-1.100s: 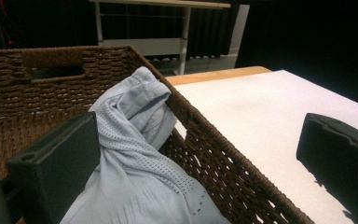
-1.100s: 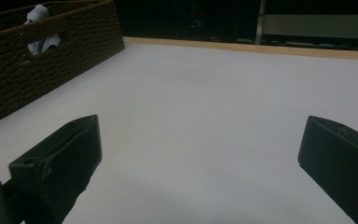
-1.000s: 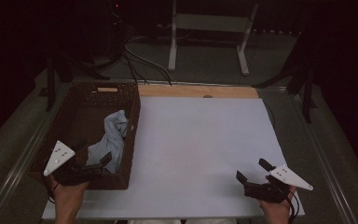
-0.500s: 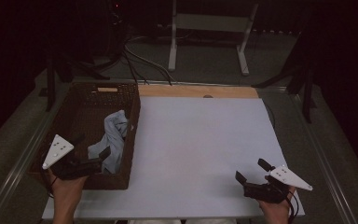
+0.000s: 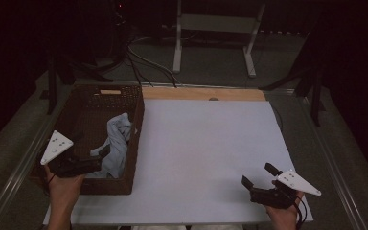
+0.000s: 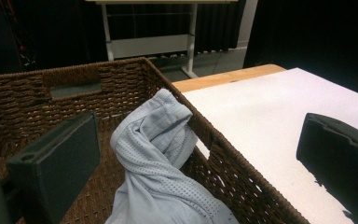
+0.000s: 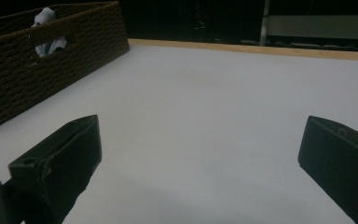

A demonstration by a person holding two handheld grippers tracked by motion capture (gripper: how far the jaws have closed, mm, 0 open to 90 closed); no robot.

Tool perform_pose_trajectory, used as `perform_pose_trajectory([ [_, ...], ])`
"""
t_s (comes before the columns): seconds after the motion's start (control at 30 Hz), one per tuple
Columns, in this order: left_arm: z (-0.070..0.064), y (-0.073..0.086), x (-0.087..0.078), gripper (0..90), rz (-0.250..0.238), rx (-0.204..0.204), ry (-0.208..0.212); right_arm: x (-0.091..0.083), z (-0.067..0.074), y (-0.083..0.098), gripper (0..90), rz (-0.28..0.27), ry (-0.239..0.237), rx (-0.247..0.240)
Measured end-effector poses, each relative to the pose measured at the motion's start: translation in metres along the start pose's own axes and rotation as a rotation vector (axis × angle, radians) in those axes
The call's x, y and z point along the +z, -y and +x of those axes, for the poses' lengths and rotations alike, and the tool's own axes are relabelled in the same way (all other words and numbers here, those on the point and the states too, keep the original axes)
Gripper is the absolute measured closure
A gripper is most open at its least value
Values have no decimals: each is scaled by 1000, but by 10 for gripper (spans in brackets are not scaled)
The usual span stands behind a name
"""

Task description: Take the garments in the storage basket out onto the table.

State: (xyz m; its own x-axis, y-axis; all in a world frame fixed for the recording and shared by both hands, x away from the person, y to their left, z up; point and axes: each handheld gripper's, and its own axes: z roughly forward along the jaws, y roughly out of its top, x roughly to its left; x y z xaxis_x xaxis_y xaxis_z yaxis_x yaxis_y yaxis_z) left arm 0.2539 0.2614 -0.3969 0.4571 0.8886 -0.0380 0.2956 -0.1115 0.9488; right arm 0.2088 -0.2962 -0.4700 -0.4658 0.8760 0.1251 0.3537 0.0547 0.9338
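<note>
Two claws, both spread wide, gripping nothing. Left claw [image 5: 100,158] poised over basket [image 5: 88,98] at bench's [image 5: 206,143] left edge, pale cloth [image 6: 161,154] just beyond, draped near-to-far against basket's right wall. Right claw [image 5: 258,179] well apart, near right.
</note>
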Motion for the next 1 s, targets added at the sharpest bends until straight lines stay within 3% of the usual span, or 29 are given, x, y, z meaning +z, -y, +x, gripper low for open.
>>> perform_pose_trajectory([
  [1.0, 11, -10, 29, 11, 99, 5, 22, 0, 0, 0, 0, -3, 0, 7],
])
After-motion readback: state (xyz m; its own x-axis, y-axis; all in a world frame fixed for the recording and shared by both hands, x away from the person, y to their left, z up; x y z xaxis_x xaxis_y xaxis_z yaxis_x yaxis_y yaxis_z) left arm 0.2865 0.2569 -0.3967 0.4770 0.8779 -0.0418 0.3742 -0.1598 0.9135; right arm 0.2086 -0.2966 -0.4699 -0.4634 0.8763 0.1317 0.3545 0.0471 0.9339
